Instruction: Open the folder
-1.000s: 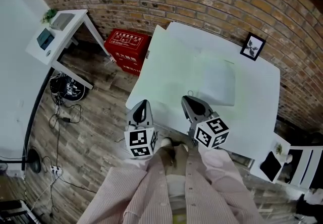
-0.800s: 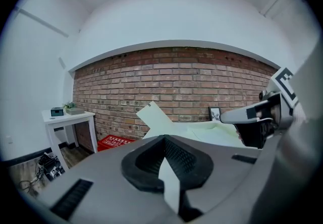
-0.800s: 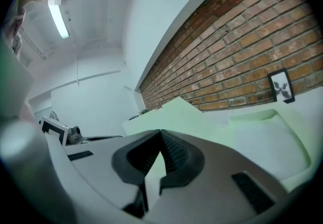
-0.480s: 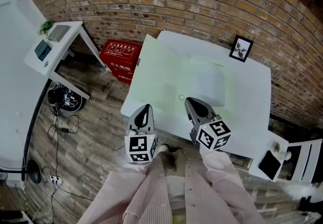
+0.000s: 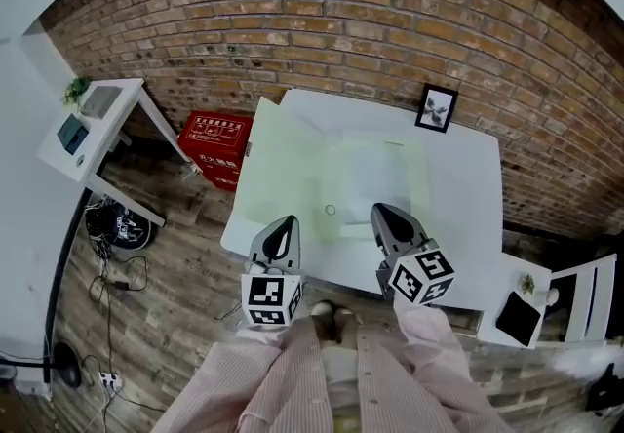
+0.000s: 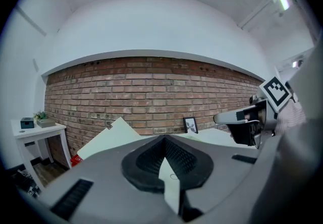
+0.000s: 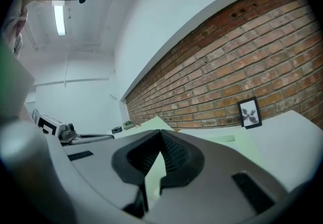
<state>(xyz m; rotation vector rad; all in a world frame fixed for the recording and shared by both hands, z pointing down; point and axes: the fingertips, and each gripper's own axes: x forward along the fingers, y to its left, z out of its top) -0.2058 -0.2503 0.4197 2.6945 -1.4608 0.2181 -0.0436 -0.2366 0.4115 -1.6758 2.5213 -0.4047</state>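
My left tool (image 5: 281,228) and right tool (image 5: 388,216) have drawn back, both pressed together and empty; the folder (image 5: 292,168) looks light and floppy, best pinched at its free edge.

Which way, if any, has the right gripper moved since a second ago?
Yes. In the head view the right gripper has moved right, away from the ring on the folder. Its tip was beside that ring before.
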